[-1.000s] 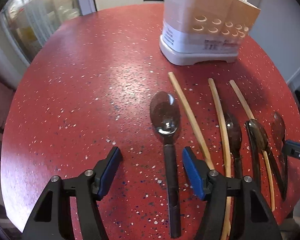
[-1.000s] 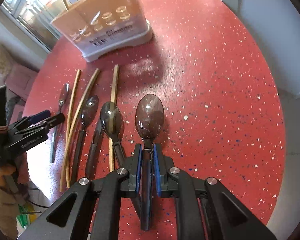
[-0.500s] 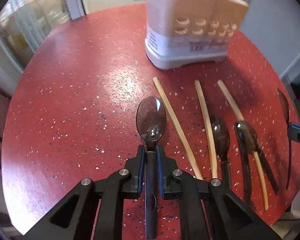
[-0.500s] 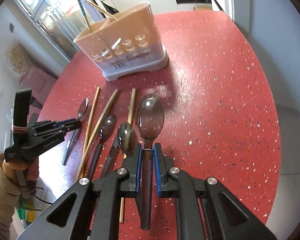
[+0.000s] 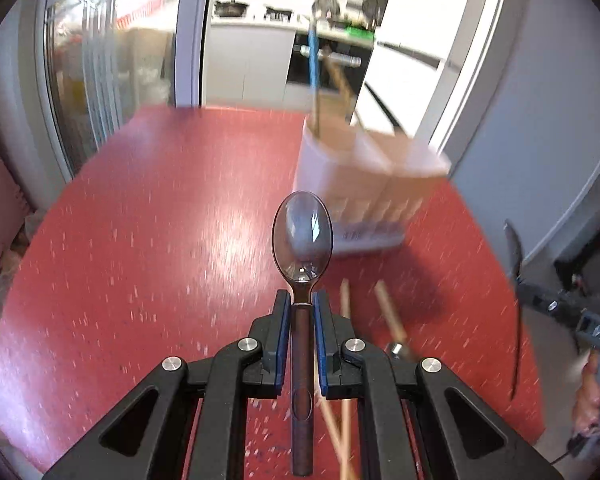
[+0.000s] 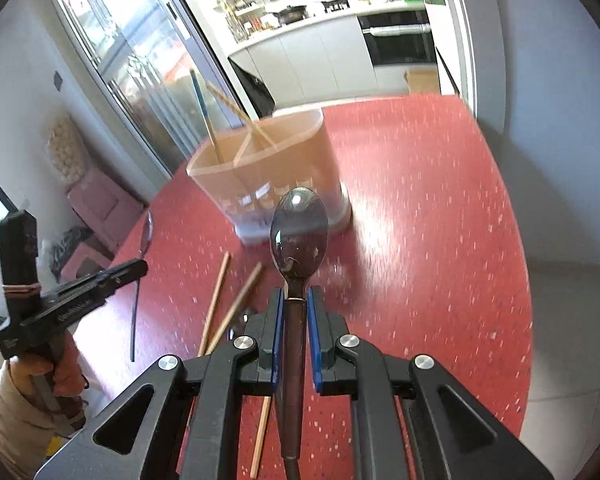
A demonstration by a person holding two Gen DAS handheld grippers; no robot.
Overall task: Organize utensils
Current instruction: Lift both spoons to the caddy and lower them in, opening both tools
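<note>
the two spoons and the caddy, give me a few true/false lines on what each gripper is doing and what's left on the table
1. The left gripper is shut on a dark spoon. True.
2. The right gripper is open and empty. False: it is shut on a second dark spoon.
3. The utensil caddy is lying on its side. False: it stands upright on the red table.
4. Wooden chopsticks lie on the table. True.
5. The caddy holds nothing. False: a blue-handled utensil stands in it.
</note>
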